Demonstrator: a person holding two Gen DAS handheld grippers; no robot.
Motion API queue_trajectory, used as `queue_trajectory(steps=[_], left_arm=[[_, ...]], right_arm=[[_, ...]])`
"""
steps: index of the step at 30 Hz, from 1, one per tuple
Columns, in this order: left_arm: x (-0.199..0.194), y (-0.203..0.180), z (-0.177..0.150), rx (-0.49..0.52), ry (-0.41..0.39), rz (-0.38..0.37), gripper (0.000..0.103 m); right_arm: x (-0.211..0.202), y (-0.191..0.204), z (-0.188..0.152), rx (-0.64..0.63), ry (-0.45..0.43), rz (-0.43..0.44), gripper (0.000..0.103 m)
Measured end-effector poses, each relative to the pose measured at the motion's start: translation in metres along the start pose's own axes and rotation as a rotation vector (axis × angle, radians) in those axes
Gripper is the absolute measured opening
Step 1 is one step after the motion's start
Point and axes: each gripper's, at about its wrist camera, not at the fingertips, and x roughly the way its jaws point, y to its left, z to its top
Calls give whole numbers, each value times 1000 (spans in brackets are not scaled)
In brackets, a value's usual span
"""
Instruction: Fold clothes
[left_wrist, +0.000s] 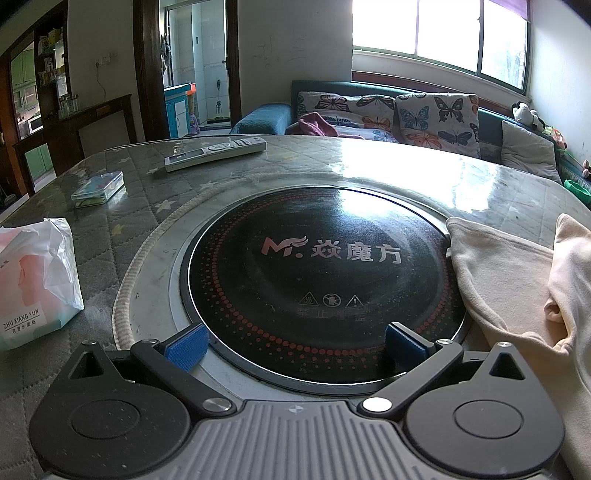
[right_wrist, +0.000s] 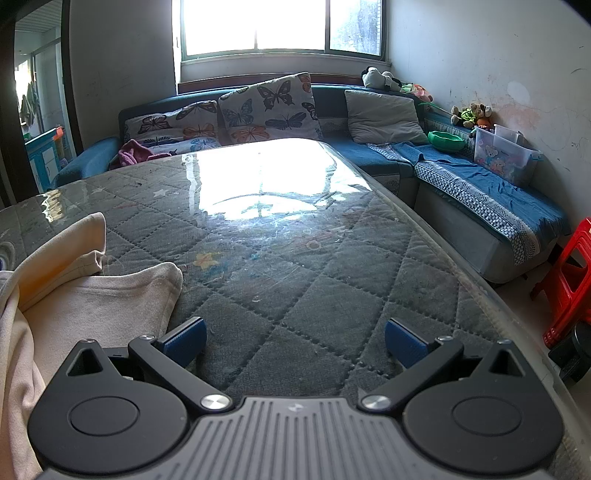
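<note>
With both the left gripper and right gripper spread wide and empty, the cream cotton garment at frame right could be snagged unevenly if only one layer is pinched.

One cream garment, one remote, one tissue pack, two butterfly cushions.
</note>
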Motion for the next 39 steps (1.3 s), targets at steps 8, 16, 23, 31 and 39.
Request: queue_trajectory(steps=[8, 16, 23, 31, 39], left_arm=[[1, 2, 1, -2, 10, -9, 103], [-5, -1, 0, -3, 29, -8, 103], [-28, -8, -2, -11, 11, -52, 103], [-56, -26, -5, 3, 7, -112, 103], [-74, -50, -12, 27, 16, -192, 103]], right_arm=[[-14, -12, -12, -18, 8, 27, 103], [-45, -10, -32, -65, -4, 73, 103], [-68, -4, -42, -66, -17, 89, 103], [-90, 0, -52, -77, -40, 114, 103], [-106, 5, -61, -98, -58, 112, 103]])
